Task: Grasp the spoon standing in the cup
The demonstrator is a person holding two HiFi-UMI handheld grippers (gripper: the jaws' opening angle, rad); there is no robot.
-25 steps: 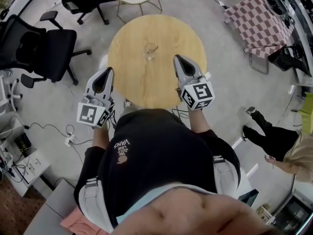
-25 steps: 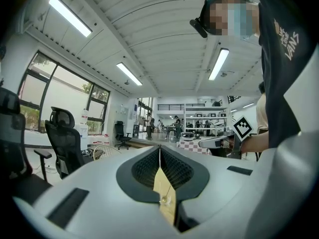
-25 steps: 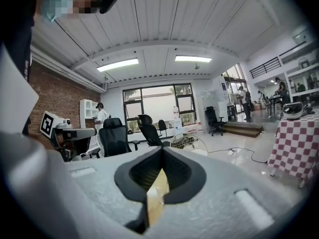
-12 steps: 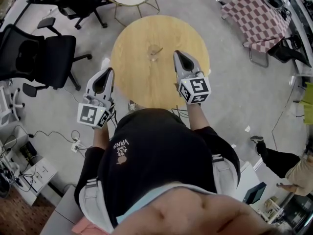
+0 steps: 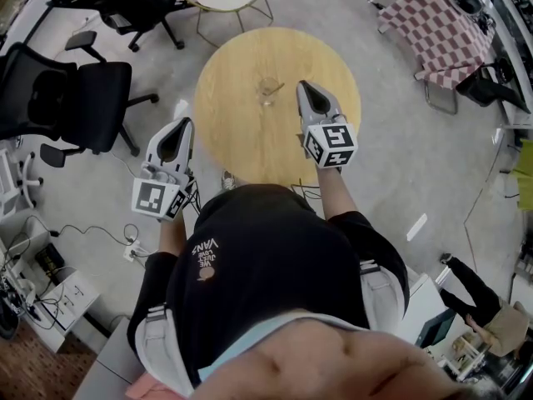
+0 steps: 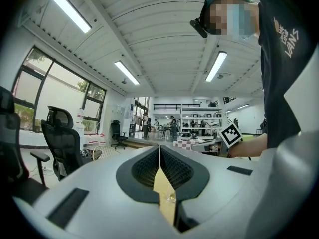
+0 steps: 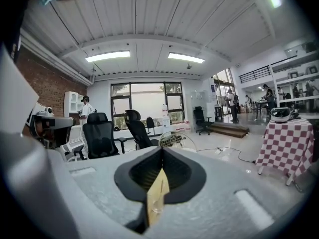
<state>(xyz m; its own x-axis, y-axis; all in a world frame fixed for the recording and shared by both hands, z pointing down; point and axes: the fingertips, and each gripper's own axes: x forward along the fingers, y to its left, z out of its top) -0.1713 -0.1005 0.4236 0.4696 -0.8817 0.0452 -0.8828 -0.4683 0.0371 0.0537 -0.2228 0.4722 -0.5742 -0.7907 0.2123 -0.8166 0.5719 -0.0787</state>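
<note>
- Cup (image 5: 268, 91) of clear glass stands on the round wooden surface (image 5: 250, 144), a little behind its middle in the head view, and nothing touches it.
- The spoon (image 5: 276, 85) stands inside the cup and leans toward the right. It is thin and small in the head view, so its details cannot be told.
- The right tool (image 5: 305, 85) hangs over the surface, just beside the cup on its right side, and its tip is apart from the glass.
- In the right gripper view the two jaws of the right tool (image 7: 162, 151) are pressed together at the tip and grasp nothing. Only a narrow wedge lower down lets the wood show.
- The left tool (image 5: 186, 122) is held at the left edge of the surface, over the grey floor (image 5: 383, 140), well apart from the cup.
- In the left gripper view the jaws of the left tool (image 6: 159, 148) also meet at the tip, clenched and empty.
- The marker cube (image 5: 331, 144) of the right tool faces up toward the head camera.
- A black office chair (image 5: 79, 90) stands on the floor at the left. A checkered cloth (image 5: 429, 32) lies at the upper right. Both are well apart from the surface.
- The person wears a black shirt (image 5: 275, 265).
</note>
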